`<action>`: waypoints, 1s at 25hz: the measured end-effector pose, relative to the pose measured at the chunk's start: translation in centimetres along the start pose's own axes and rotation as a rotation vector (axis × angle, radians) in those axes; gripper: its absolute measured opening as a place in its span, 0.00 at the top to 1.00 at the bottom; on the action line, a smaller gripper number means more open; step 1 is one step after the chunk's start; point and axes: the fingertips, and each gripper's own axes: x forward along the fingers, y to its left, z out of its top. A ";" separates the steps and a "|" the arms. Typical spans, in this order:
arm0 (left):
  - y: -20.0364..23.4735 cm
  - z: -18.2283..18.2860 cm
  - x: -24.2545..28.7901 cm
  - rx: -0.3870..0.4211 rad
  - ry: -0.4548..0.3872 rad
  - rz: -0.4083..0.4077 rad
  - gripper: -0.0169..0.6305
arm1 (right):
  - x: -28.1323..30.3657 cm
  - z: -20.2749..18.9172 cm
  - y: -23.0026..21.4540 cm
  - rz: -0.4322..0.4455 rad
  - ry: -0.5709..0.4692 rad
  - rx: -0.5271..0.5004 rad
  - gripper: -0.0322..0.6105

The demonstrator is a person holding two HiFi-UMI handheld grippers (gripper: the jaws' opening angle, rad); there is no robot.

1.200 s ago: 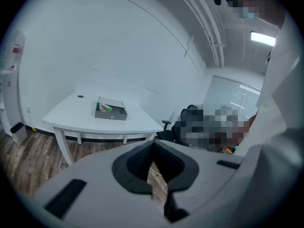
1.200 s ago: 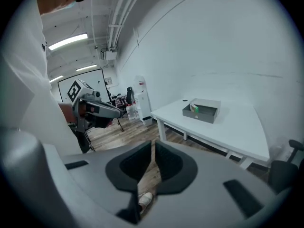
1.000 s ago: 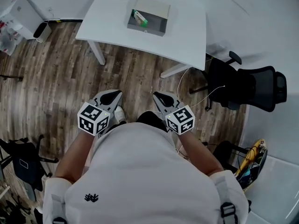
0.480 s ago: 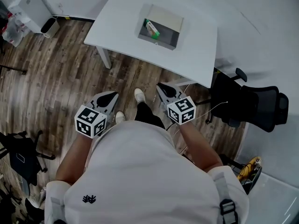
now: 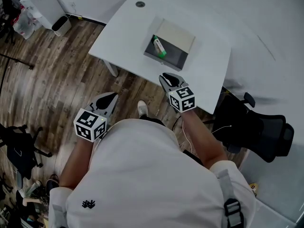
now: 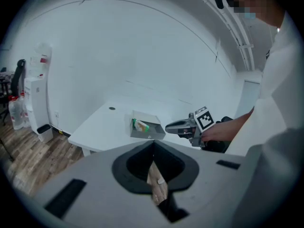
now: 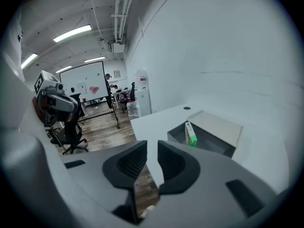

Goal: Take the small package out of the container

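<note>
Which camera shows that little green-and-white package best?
The right gripper view: the package is nearest there, standing inside the container. The head view shows it small from above; the left gripper view, tiny and distant.

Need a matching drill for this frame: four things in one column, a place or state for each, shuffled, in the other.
1 package
2 container
3 left tool
4 right tool

A on the white table
B jaws together
C inside the container
D jaws apart, empty

Pairs: 1-C; 2-A; 3-B; 4-D. The right tool's jaws are opening, nothing between them.
</note>
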 end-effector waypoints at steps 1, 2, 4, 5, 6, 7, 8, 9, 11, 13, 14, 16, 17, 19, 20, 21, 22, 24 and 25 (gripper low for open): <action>0.2 0.3 0.4 -0.003 -0.002 0.014 0.96 | 0.7 0.1 -0.9 0.002 0.007 -0.007 0.84; 0.4 0.6 0.7 -0.008 -0.005 0.028 0.96 | 1.5 0.2 -1.8 0.003 0.014 -0.014 0.83; 0.9 1.0 1.3 -0.023 -0.007 0.057 0.96 | 3.0 0.3 -3.6 0.002 0.028 -0.019 0.80; 1.1 1.2 1.5 -0.032 -0.008 0.071 0.96 | 3.7 0.3 -4.5 0.001 0.035 -0.019 0.79; 1.3 1.3 1.8 -0.038 -0.009 0.085 0.96 | 4.4 0.4 -5.3 0.000 0.039 -0.018 0.79; 1.5 1.5 1.9 -0.041 -0.009 0.099 0.96 | 5.1 0.5 -6.2 -0.001 0.043 -0.017 0.78; 1.7 1.6 2.1 -0.043 -0.009 0.114 0.96 | 5.7 0.6 -6.9 -0.002 0.046 -0.016 0.77; 1.8 1.8 2.1 -0.045 -0.009 0.130 0.96 | 6.4 0.7 -7.6 -0.002 0.050 -0.015 0.77; 2.3 2.0 2.1 -0.057 -0.011 0.164 0.96 | 7.8 0.8 -8.7 0.001 0.062 -0.016 0.76; 2.7 2.1 2.0 -0.072 -0.011 0.194 0.96 | 9.2 0.8 -9.6 0.004 0.076 -0.018 0.74; 3.0 2.0 2.0 -0.078 -0.008 0.206 0.96 | 9.9 0.8 -10.0 0.003 0.083 -0.020 0.74; 3.4 2.0 2.0 -0.088 -0.002 0.228 0.96 | 11.2 0.8 -10.9 -0.001 0.098 -0.017 0.71; 3.6 2.0 2.0 -0.093 -0.001 0.237 0.96 | 11.8 0.6 -11.2 -0.002 0.108 -0.015 0.71; 3.9 2.0 2.1 -0.104 -0.003 0.254 0.96 | 12.8 0.2 -11.9 -0.001 0.130 -0.014 0.69; 3.9 2.0 2.0 -0.108 -0.003 0.263 0.96 | 13.2 0.0 -12.1 0.001 0.140 -0.015 0.69; 4.0 2.1 2.0 -0.110 -0.002 0.271 0.96 | 13.6 -0.1 -12.3 0.003 0.148 -0.016 0.68; 4.1 2.1 1.9 -0.110 0.000 0.280 0.96 | 14.1 -0.2 -12.4 0.005 0.156 -0.019 0.67; 4.3 2.1 1.8 -0.111 0.004 0.296 0.96 | 14.9 -0.4 -12.5 0.006 0.170 -0.022 0.66; 4.5 2.1 1.7 -0.113 0.005 0.303 0.96 | 15.2 -0.5 -12.6 0.003 0.175 -0.023 0.66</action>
